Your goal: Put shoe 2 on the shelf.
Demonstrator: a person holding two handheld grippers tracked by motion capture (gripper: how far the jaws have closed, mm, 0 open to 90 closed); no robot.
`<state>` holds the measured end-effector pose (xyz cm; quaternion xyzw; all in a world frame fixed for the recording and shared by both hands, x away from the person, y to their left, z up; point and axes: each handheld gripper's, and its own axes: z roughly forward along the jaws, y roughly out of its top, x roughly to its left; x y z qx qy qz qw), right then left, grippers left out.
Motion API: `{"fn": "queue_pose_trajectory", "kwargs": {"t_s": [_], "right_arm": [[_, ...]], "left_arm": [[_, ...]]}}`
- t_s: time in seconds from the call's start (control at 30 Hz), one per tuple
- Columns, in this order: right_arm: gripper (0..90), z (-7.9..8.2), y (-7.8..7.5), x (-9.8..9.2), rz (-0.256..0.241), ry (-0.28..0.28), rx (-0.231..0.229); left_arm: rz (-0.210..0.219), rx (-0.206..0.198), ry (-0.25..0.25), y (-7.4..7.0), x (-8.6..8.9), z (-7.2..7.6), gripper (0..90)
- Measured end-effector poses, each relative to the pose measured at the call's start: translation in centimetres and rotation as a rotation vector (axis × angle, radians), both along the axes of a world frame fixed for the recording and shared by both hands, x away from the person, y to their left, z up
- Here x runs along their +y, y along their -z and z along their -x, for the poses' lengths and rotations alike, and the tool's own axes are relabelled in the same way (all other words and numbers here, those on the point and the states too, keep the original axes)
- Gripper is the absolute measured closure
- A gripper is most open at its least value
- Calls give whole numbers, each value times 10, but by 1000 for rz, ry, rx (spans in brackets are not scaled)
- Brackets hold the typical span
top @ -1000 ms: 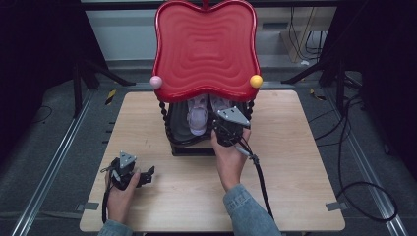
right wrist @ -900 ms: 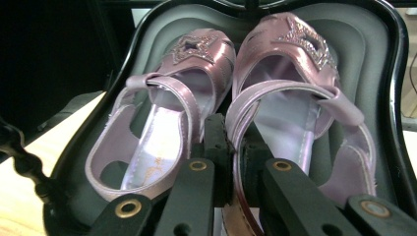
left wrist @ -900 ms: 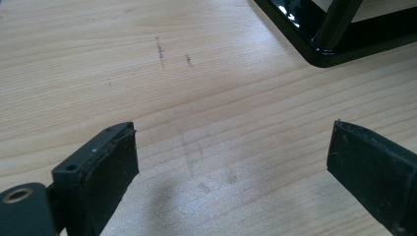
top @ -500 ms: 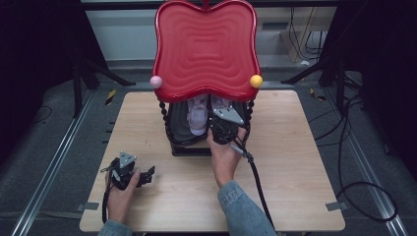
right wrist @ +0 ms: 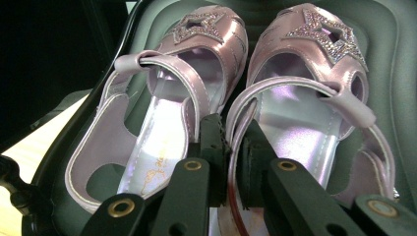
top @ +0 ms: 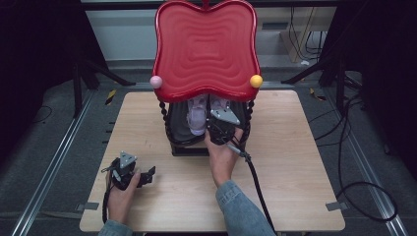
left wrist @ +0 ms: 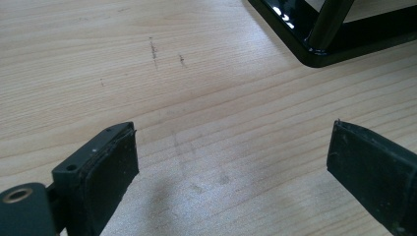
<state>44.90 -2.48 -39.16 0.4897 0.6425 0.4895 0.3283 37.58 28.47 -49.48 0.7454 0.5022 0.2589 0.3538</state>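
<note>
I kept the left gripper (top: 147, 174) parked on the bare table (top: 295, 162), jaws spread wide and empty, out of the way near the rack's black base (left wrist: 314, 46). On the lower shelf (right wrist: 398, 98) under the red top (top: 206, 49) sat the pink sandals (right wrist: 196, 98). My right gripper (right wrist: 231, 142) had pinched their two inner edges together, probably to lift both as one.

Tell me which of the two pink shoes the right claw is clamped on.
The right claw pinches the inner edge of the right-hand shoe in the right gripper view; the left-hand shoe lies free beside it.
</note>
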Motion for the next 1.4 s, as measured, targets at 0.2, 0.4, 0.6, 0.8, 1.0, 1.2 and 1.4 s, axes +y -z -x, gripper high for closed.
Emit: {"fn": "queue_pose_trajectory", "kwargs": {"t_s": [0.2, 0.4, 0.6, 0.8, 1.0, 1.2, 1.4], "right_arm": [[809, -2, 2, 0, 0, -13, 6], [758, 1, 0, 0, 4, -21, 8], [780, 11, -5, -1, 23, -39, 4], [848, 11, -8, -3, 17, -50, 13], [849, 9, -11, 0, 10, -58, 6], [831, 9, -8, 0, 9, -61, 9], [707, 9, -8, -2, -1, -67, 3]], "left_arm": [[0, 5, 1, 1, -1, 0, 43], [1, 4, 4, 0, -2, 0, 43], [0, 4, 6, 0, -3, 0, 43], [-1, 2, 9, 0, -4, 1, 43], [0, 2, 8, 0, -4, 1, 43], [1, 3, 9, 0, -4, 0, 43], [-2, 6, 9, 0, -5, 0, 42]]}}
